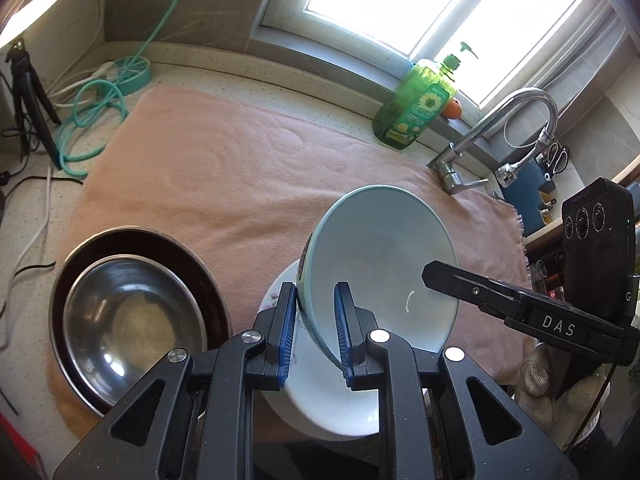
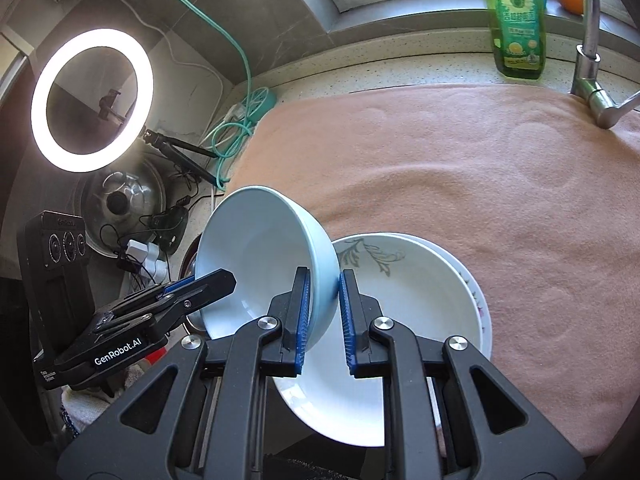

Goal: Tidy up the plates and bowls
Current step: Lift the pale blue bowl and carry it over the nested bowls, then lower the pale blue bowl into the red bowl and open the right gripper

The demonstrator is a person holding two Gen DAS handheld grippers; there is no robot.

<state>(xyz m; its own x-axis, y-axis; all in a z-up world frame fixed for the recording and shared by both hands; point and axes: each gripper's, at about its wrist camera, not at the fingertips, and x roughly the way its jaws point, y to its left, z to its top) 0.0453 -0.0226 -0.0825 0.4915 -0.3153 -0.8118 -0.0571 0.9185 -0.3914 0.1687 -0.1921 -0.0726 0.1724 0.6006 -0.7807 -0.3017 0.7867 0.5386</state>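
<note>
Both the left gripper (image 1: 316, 336) and right gripper (image 2: 324, 322) pinch opposite rims of the tilted pale blue bowl (image 1: 384, 264), above the white plates (image 2: 416, 300) at its 5 o'clock; uneven movement could pry it loose onto them

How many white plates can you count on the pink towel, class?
2: a leaf-patterned plate below the held blue bowl, stacked on a floral-rimmed plate, which lies on the pink towel. More could be hidden beneath the stack.
</note>
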